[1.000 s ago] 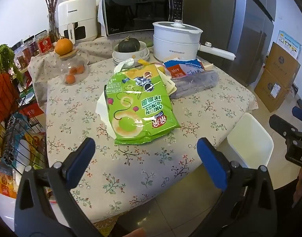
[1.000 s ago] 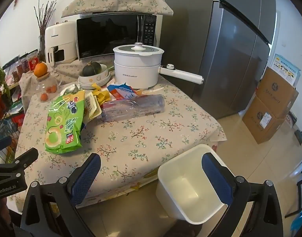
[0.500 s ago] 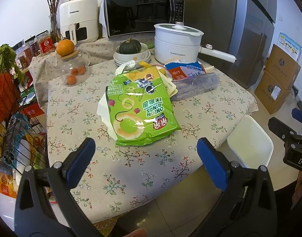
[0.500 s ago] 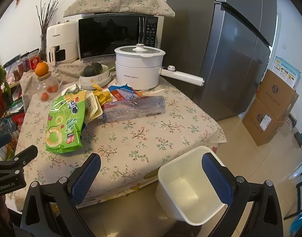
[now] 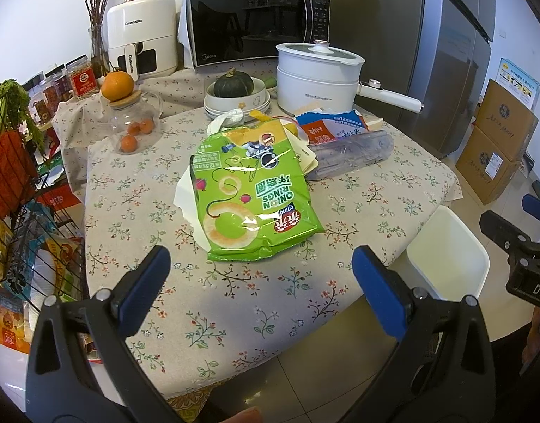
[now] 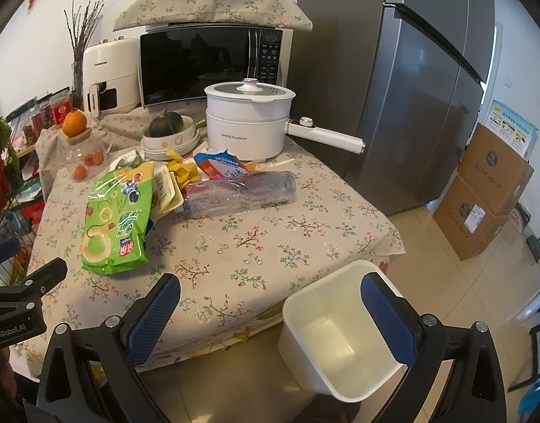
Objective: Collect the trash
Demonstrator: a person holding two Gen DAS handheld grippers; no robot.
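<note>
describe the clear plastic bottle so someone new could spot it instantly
On the floral-cloth table, look just in front of the white electric pot. The clear plastic bottle lies on its side there, right of the green onion-rings bag. It is the only see-through, tube-shaped item among the flat wrappers.

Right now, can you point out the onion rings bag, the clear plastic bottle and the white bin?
onion rings bag (image 5: 250, 194), left wrist view, middle of its green front.
clear plastic bottle (image 6: 241, 192), right wrist view, mid-body.
white bin (image 6: 305, 305), right wrist view, left inner wall.

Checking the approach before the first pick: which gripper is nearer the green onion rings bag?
Left. The left gripper hangs open just short of the green onion rings bag; the right gripper, also open, sits off to the side by the white bin.
</note>
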